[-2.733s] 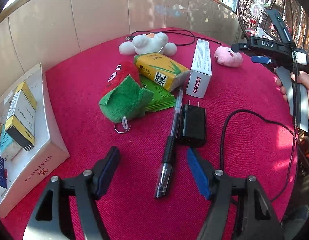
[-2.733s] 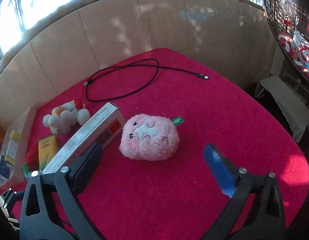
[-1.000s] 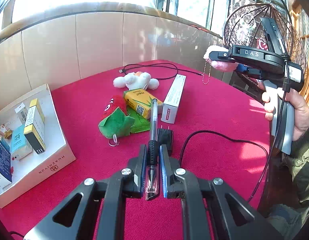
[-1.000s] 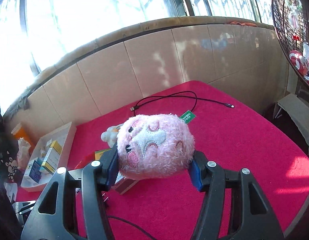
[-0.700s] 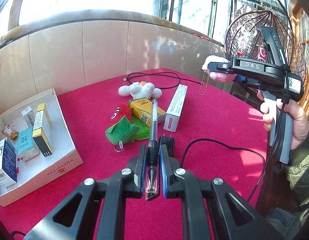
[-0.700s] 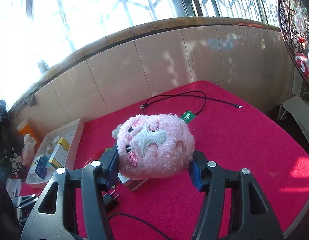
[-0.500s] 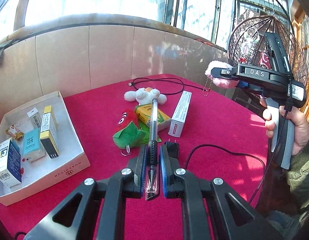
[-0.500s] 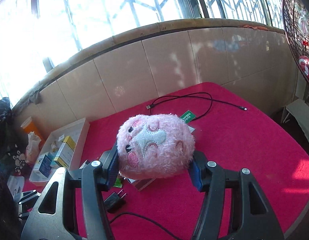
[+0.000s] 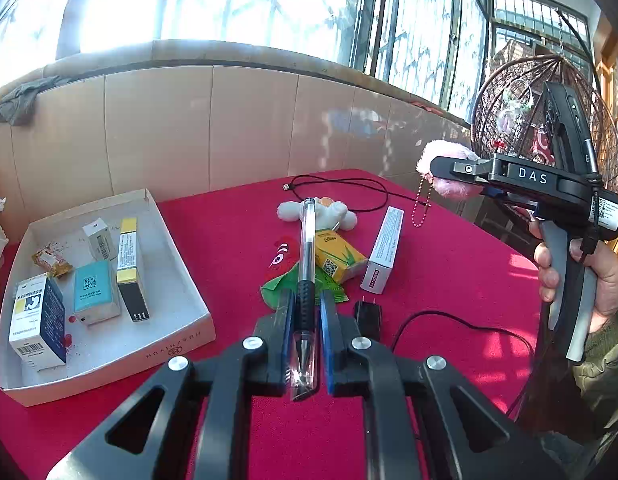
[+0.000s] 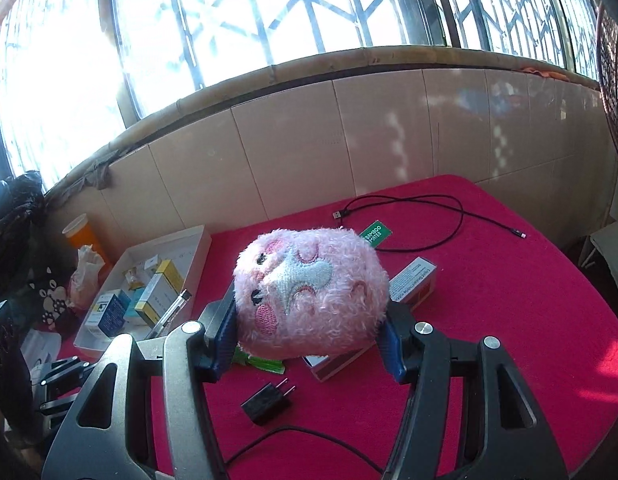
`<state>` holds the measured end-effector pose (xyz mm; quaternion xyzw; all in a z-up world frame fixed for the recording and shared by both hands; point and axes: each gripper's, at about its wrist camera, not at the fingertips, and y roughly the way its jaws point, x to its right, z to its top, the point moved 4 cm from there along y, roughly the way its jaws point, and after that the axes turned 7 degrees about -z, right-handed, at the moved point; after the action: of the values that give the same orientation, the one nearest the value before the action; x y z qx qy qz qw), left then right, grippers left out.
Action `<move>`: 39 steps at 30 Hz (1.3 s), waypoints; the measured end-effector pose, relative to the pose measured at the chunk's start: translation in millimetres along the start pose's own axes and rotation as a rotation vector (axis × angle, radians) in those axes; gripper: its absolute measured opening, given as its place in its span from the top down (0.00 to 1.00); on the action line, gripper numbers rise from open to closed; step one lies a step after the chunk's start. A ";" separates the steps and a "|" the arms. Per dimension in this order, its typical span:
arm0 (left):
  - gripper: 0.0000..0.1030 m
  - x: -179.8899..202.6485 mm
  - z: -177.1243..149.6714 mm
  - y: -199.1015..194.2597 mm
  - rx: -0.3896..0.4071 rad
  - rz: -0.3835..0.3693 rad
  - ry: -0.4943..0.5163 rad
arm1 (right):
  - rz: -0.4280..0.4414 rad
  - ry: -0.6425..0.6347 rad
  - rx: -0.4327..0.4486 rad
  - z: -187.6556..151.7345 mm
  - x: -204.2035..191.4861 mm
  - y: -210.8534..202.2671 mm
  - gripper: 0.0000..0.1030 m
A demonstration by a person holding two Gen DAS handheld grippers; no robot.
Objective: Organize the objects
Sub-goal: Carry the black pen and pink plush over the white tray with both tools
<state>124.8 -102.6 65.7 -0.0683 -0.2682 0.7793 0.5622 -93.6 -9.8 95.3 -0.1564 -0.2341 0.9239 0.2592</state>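
Two tools loaded: left tool [image 9: 305, 334] clamps pen [image 9: 306, 256] (cap end pointing away)

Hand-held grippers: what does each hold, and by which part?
Left hand-held gripper: pen, by its black grip section. Right hand-held gripper: pink plush toy, across its sides.

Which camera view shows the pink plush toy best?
The right wrist view: the pink plush toy fills the centre, face visible, clamped in the right gripper. The left wrist view shows only a pink edge behind that gripper.
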 end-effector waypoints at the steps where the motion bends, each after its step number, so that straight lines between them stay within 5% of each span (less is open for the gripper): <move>1: 0.90 -1.3 0.4 -1.8 0.004 0.002 -0.003 | 0.003 -0.010 -0.001 0.3 -4.0 0.8 0.43; 24: 0.90 -71.1 6.9 -60.7 0.139 0.108 -0.141 | 0.152 -0.243 -0.019 1.2 -132.9 5.7 0.43; 39: 0.90 -127.6 15.8 -89.6 0.171 0.262 -0.179 | 0.262 -0.388 -0.047 -5.1 -222.9 22.6 0.43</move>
<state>239.3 -204.4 98.5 0.0151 -0.2388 0.8689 0.4333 81.3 -148.2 116.8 -0.0107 -0.2788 0.9567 0.0834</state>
